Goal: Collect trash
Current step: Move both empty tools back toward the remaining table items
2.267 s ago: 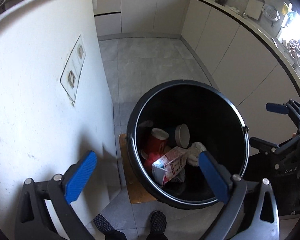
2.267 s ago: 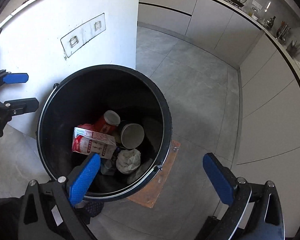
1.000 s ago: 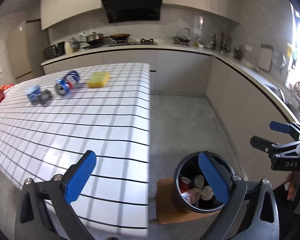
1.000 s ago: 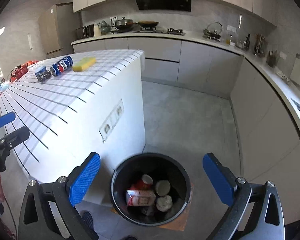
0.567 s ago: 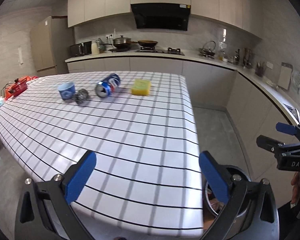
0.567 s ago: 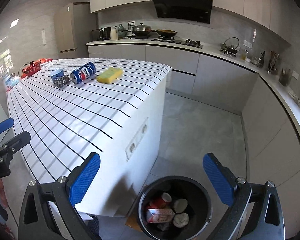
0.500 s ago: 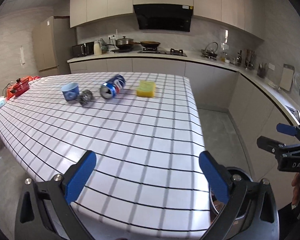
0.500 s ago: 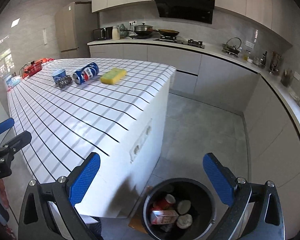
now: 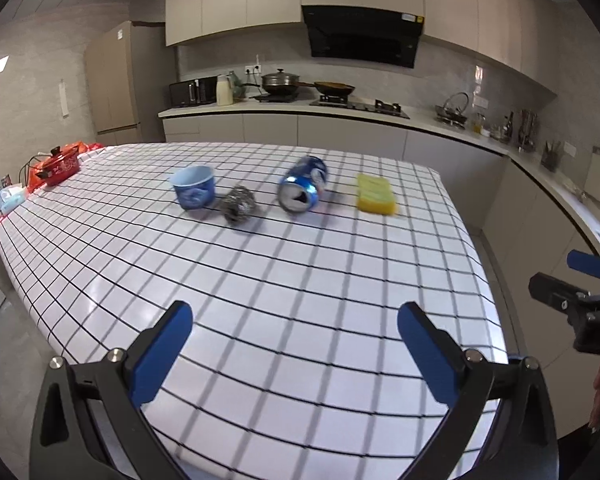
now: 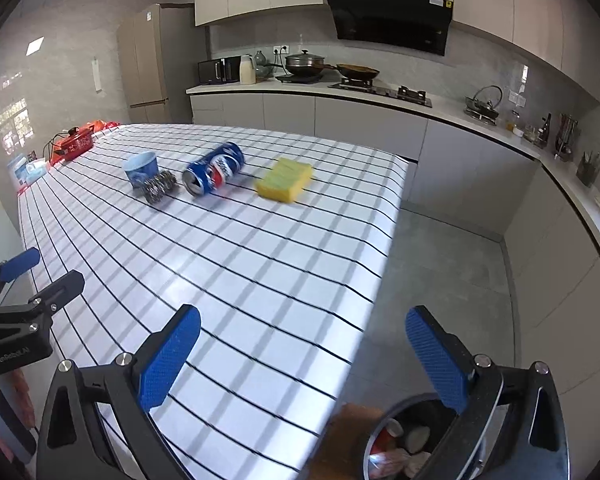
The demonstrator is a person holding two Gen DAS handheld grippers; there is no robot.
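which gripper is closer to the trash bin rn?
Right. The right gripper hangs nearly over the bin on the floor past the table's end. The left gripper is over the table, and its view shows no bin. Both are open.

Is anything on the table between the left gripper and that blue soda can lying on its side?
Nothing visible. The left gripper hangs open over bare checked table, and the soda can lies beyond, with the steel scourer and yellow sponge off to either side.

Both tongs, left (image 9: 293,334) and right (image 10: 304,340), are held level, jaws spread wide, gripping nothing.
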